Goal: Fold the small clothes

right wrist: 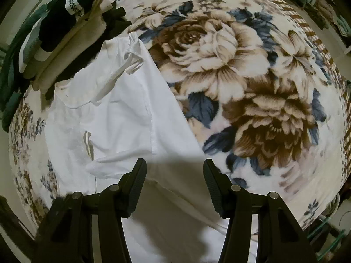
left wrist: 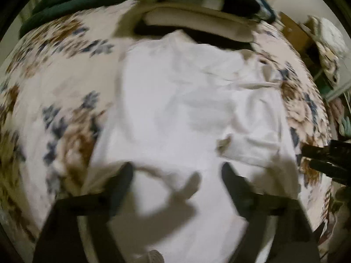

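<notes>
White shirt (right wrist: 114, 114) spread on floral blanket (right wrist: 241, 83), partly folded, one sleeve turned inward. Stack of folded clothes (right wrist: 65, 28) at far edge, just beyond collar; count unclear. Dark garment there bears white patterned band, no legible writing. Left gripper (left wrist: 177, 171) above shirt hem, fingers spread apart, nothing between; view blurred. Right gripper (right wrist: 174, 168) over shirt's right edge, fingers apart, empty. Two grippers, one shirt.

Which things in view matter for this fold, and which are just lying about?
In play:
white shirt, lying on the floral blanket
left gripper, open
right gripper, open

Lying about:
stack of folded clothes at the blanket's far edge
clutter beyond the bed, blurred
</notes>
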`<state>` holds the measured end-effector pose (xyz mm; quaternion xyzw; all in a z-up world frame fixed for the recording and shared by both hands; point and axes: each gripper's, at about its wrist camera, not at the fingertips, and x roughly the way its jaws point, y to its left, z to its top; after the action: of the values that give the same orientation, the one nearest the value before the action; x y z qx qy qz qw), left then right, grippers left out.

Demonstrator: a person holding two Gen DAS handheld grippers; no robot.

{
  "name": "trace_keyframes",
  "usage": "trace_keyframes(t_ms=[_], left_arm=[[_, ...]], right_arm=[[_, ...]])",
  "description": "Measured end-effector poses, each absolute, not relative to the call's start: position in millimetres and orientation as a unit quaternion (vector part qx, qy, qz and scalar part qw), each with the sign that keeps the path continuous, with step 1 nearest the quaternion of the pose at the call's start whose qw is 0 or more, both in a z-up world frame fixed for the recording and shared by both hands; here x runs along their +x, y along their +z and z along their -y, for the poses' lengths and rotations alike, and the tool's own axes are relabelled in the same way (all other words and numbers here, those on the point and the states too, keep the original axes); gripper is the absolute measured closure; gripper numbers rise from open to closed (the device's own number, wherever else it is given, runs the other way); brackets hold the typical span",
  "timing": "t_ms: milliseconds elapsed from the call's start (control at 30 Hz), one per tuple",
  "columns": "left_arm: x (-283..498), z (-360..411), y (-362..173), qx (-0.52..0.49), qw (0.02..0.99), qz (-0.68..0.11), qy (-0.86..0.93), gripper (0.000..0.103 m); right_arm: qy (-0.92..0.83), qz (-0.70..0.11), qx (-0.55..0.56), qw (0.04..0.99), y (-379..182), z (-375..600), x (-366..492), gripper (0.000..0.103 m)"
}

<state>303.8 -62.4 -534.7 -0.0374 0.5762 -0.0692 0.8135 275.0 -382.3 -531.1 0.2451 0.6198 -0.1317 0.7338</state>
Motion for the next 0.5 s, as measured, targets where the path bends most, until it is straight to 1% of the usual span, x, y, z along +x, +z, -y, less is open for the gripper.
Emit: trace_keyframes(t_ms=[100, 200, 367, 433, 500], left_arm=[[309, 38, -538, -0.036, 0.819, -0.572, -0.031, 0.016], [334, 26, -552, -0.023, 0.821, -0.571, 0.01, 0.016], [359, 37, -588, 0.035, 0.815, -0.578, 0.023, 0.016], [353, 39, -575, 0.033, 0.825, -0.564, 0.024, 0.016], [341, 42, -551, 0.023, 0.84, -0.542, 0.023, 0.016]], right_arm=[[-0.121, -0.623, 0.254, 0.73, -530, 384, 274, 0.046], [-0.113, -0.627, 0.267, 0.723, -527, 384, 269, 0.046], [-0.11, -0.636, 0.263, 0.717, -511, 394, 255, 0.046], [-0.105, -0.639, 0.254, 0.718, -499, 404, 249, 0.046], [-0.1, -0.643, 0.241, 0.72, -487, 417, 243, 0.041]])
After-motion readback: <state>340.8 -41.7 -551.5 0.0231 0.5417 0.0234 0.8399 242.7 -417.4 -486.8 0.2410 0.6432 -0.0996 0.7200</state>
